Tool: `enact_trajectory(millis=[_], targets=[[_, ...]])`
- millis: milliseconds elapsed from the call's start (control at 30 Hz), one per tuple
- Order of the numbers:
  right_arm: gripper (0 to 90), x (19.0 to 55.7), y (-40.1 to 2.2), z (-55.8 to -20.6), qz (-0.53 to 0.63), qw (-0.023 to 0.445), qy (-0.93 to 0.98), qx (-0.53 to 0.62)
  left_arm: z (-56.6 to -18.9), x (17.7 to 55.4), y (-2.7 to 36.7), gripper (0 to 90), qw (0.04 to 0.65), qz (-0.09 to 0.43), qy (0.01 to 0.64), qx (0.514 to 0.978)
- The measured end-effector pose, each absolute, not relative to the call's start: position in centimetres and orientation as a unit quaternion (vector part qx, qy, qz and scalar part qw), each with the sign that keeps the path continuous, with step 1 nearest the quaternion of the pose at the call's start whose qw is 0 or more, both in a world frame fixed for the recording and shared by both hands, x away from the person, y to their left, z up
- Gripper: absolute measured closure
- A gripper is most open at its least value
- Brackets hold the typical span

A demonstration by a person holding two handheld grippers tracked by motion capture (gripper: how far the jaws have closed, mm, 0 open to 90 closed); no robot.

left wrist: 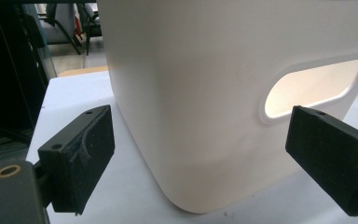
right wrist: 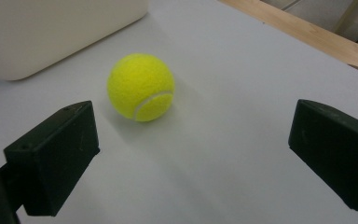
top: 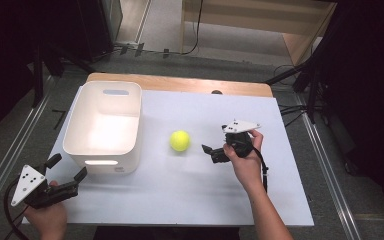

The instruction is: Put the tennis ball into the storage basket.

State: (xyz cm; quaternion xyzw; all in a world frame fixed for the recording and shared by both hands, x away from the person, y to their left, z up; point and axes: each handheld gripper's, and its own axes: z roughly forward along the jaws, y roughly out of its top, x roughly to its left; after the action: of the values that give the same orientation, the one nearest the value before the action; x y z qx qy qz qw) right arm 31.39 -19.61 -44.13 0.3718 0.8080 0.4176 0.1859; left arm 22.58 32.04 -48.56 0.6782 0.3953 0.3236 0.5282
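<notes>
The tennis ball [top: 179, 140] lies free on the table [top: 190, 195], beside the white bin [top: 103, 125] — an approach is judged underway. The right gripper [top: 209, 151], jaws wide, must be advanced around it; the left gripper [top: 70, 170] is held wide too.

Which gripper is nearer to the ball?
Right. The right gripper is just right of the ball, open toward it. The left gripper is far off, at the bin's near corner.

open tabletop [top: 190, 180] around ball [top: 179, 140], bin [top: 103, 125] blocking left
</notes>
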Motion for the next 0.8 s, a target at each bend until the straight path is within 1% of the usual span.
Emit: enact_trajectory(millis=[800], targets=[[0.4, 33.9, -16.2, -44.6, 0.392, 0.143, 0.839, 0.348, -48.5, 22.6, 32.1, 7.9, 0.531, 0.322, 0.396, 0.677]])
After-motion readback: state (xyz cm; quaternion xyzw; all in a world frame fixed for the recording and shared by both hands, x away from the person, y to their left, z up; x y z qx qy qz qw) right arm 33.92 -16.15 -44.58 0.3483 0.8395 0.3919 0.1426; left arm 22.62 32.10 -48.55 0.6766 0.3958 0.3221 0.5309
